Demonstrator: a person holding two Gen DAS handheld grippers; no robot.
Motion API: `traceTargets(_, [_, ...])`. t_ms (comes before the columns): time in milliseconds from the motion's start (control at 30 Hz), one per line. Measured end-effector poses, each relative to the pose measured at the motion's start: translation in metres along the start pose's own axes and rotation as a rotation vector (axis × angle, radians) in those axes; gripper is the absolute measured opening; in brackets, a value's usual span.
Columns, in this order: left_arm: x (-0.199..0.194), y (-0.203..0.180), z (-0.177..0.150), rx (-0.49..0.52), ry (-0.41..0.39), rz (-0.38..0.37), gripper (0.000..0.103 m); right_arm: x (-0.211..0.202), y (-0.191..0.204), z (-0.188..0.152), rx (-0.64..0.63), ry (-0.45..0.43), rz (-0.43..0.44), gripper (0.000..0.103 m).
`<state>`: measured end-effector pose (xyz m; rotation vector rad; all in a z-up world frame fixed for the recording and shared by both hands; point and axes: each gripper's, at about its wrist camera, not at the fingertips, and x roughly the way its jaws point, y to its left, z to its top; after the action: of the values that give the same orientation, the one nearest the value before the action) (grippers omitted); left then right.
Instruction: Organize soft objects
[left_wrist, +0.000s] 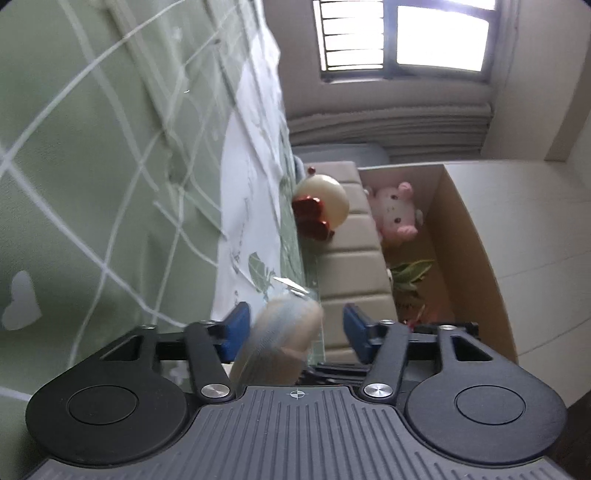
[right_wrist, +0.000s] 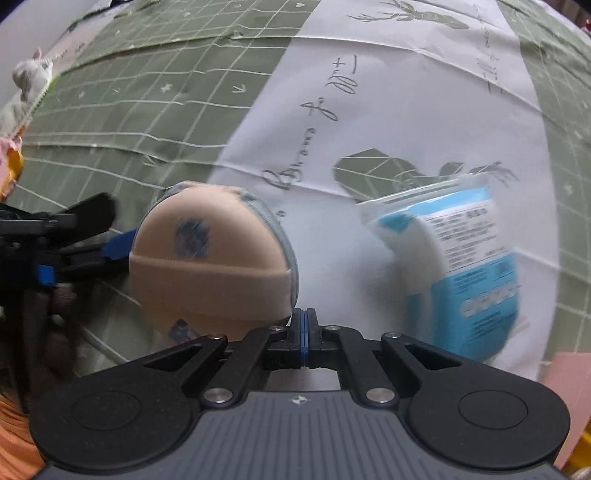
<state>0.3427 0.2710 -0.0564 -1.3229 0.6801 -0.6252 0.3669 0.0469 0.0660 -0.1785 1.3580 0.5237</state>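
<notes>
A round beige powder puff (right_wrist: 212, 254) with a grey rim lies on the green checked bedsheet (right_wrist: 122, 107). In the left wrist view the puff (left_wrist: 280, 336) sits between the blue pads of my open left gripper (left_wrist: 295, 330), not pinched. My right gripper (right_wrist: 303, 334) is shut and empty, just right of the puff. The left gripper (right_wrist: 92, 236) shows at the puff's left side in the right wrist view. A blue and white plastic packet (right_wrist: 458, 266) lies to the right on the sheet's white stripe.
A cream and red plush (left_wrist: 323, 208) sits at the bed's edge. Beyond it an open cardboard box (left_wrist: 465, 236) holds a pink plush (left_wrist: 395, 210) and a green leafy item (left_wrist: 410, 275). A grey plush (right_wrist: 27, 79) lies at the sheet's far left.
</notes>
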Motion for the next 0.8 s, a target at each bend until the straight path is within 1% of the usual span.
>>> traceTargets(67, [0.002,0.004,0.0,-0.037,0.019,-0.042,0.054,0.001,0.005,-0.001,0.036,-0.001,0.089,0.003])
traceTargets(100, [0.003,0.005,-0.001,-0.052,0.037,-0.059,0.054,0.002,0.01,-0.002,0.043,-0.002,0.117,0.003])
traceTargets(133, [0.005,0.005,-0.001,-0.05,0.044,-0.062,0.054,0.003,0.017,-0.002,0.041,-0.008,0.12,0.003])
traceTargets(200, [0.005,0.004,-0.001,-0.039,0.051,-0.049,0.054,0.004,0.029,0.0,0.032,-0.033,0.071,0.003])
traceTargets(267, [0.002,0.001,0.0,-0.022,0.051,-0.023,0.054,0.003,0.031,0.005,0.046,-0.041,0.051,0.003])
traceTargets(333, [-0.001,-0.009,0.001,0.042,0.055,0.032,0.054,-0.002,0.027,0.008,0.045,-0.056,0.021,0.003])
traceTargets(433, [-0.007,-0.027,-0.002,0.175,0.061,0.128,0.054,-0.028,0.015,0.004,0.022,-0.121,-0.043,0.003])
traceTargets(467, [-0.008,-0.033,-0.004,0.209,0.071,0.154,0.054,-0.04,0.009,0.002,0.014,-0.142,-0.051,0.007])
traceTargets(533, [-0.009,-0.042,-0.009,0.262,0.102,0.195,0.054,-0.06,-0.004,0.0,0.009,-0.184,-0.063,0.025])
traceTargets(567, [-0.011,-0.047,-0.012,0.28,0.11,0.214,0.054,-0.07,-0.011,-0.003,0.003,-0.204,-0.071,0.048])
traceTargets(600, [-0.013,-0.051,-0.016,0.296,0.117,0.229,0.054,-0.082,-0.019,-0.006,-0.006,-0.232,-0.086,0.069])
traceTargets(633, [-0.013,-0.056,-0.02,0.312,0.125,0.246,0.054,-0.09,-0.025,-0.009,-0.016,-0.255,-0.101,0.074])
traceTargets(667, [-0.016,-0.059,-0.026,0.338,0.142,0.271,0.054,-0.096,-0.032,-0.012,-0.027,-0.27,-0.115,0.076])
traceTargets(767, [-0.018,-0.07,-0.048,0.434,0.218,0.392,0.054,-0.096,-0.052,-0.014,-0.043,-0.25,-0.144,0.076])
traceTargets(800, [-0.019,-0.073,-0.053,0.451,0.237,0.429,0.055,-0.093,-0.058,-0.014,-0.043,-0.238,-0.151,0.076])
